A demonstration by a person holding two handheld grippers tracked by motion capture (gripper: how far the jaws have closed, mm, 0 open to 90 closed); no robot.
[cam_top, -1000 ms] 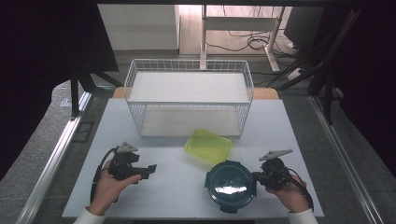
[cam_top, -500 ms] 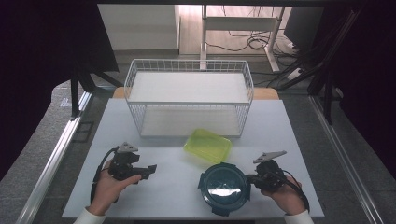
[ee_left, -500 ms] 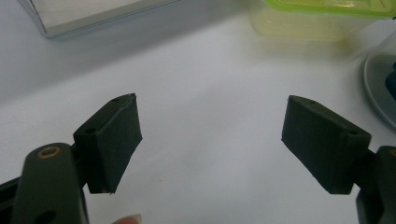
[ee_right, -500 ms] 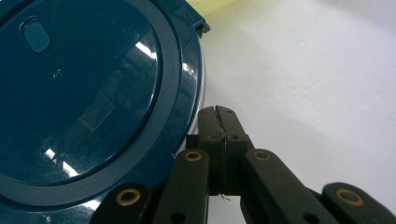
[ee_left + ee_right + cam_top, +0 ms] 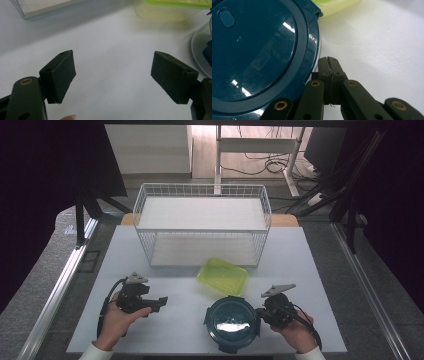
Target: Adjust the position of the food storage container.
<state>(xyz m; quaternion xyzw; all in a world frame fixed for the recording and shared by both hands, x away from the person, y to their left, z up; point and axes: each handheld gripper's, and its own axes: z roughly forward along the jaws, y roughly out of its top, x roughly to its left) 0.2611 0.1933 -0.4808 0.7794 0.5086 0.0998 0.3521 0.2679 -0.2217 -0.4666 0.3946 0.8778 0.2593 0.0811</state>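
Left hand-held gripper (image 5: 161,302): near the front left of the white worktop (image 5: 310,270), jaws spread wide with nothing between them; in the left gripper view only bare worktop lies between its pads.
Wire basket (image 5: 202,195): at the back of the worktop, centred, well apart from both hands.
Green container (image 5: 223,276): just in front of the basket, right of centre, its near edge close to the round lid.
Round dark blue lid (image 5: 231,322): flat on the worktop at the front, between the two hands, nearer the right one.
Right hand-held gripper (image 5: 329,61): jaws pressed together, pinching nothing, tips right at the lid's rim.
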